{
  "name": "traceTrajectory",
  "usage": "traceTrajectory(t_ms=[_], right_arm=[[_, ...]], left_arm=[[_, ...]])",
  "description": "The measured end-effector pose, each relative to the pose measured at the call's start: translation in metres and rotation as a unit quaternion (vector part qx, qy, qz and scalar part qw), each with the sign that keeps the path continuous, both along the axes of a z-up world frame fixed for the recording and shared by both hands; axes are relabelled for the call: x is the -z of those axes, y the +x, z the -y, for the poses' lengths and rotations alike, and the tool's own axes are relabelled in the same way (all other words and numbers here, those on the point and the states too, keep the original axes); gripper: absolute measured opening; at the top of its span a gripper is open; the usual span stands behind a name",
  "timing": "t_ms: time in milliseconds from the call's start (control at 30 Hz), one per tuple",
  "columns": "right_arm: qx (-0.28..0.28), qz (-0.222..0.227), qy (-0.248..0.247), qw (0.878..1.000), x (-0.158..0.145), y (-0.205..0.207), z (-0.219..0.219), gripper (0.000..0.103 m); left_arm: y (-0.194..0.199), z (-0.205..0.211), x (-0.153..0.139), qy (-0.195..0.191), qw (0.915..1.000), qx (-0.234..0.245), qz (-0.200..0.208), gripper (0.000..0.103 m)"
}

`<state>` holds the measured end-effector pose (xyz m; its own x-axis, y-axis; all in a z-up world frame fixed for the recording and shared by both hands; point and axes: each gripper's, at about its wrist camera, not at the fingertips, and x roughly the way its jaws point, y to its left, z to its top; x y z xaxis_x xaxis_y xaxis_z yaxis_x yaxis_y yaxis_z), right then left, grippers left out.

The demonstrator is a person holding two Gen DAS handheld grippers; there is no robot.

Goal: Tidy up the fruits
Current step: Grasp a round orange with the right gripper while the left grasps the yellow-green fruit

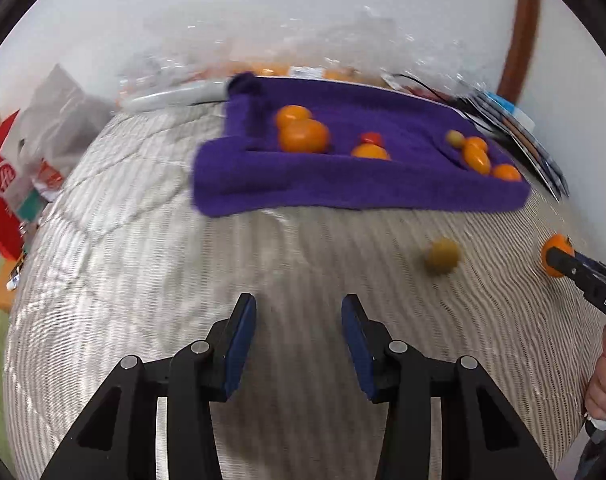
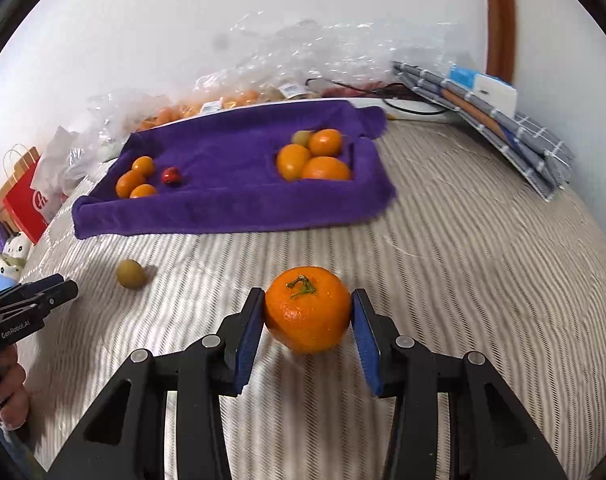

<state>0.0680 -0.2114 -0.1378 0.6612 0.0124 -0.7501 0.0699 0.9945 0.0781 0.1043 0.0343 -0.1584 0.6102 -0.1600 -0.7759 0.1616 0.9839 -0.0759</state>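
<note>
A purple towel [image 2: 231, 200] lies on the striped bed cover and holds two groups of orange fruits [image 2: 315, 158], a small red fruit [image 2: 171, 175] and a greenish one [image 2: 301, 136]. It also shows in the left wrist view [image 1: 363, 188]. My right gripper [image 2: 307, 312] is shut on a tangerine [image 2: 308, 309] with a green stem, just above the cover. That tangerine shows at the right edge of the left wrist view [image 1: 554, 250]. My left gripper [image 1: 299, 312] is open and empty. A loose brownish-green fruit [image 1: 442, 256] lies ahead to its right, and shows in the right wrist view [image 2: 131, 274].
Clear plastic bags [image 2: 303, 52] with more fruit lie along the wall behind the towel. Folded checked cloth [image 2: 503, 120] and a black cable [image 2: 403, 108] lie at the back right. A red paper bag [image 2: 23, 196] stands off the bed's left edge.
</note>
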Motion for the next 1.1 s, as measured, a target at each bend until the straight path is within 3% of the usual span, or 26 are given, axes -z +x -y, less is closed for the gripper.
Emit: traceTrajectory(t_ms=[133,600,833,1033,1100], right_arm=[[0.004,0.007,-0.008,1.0,0.002,-0.006,0.01,0.043],[0.001,0.02,0.044,0.999,0.002,-0.01,0.024,0.043],[0.004,0.011,0.051,0.999,0.005,-0.008,0.026,0.043],[0.008,0.007,0.035,0.999,0.006,-0.007,0.022,0.043],[0.008,0.006,0.039,0.999,0.006,-0.006,0.023,0.043]], left_arm=[[-0.001,0.02,-0.001,0.008,0.9999,0.014,0.0,0.042],[0.02,0.073,-0.003,-0.017,0.9982,0.057,0.001,0.043],[0.03,0.083,-0.002,-0.042,0.9969,0.066,-0.003,0.025],[0.029,0.076,-0.006,-0.095,0.9917,0.086,0.007,0.025],[0.027,0.065,-0.008,-0.131,0.9879,0.081,0.019,0.025]])
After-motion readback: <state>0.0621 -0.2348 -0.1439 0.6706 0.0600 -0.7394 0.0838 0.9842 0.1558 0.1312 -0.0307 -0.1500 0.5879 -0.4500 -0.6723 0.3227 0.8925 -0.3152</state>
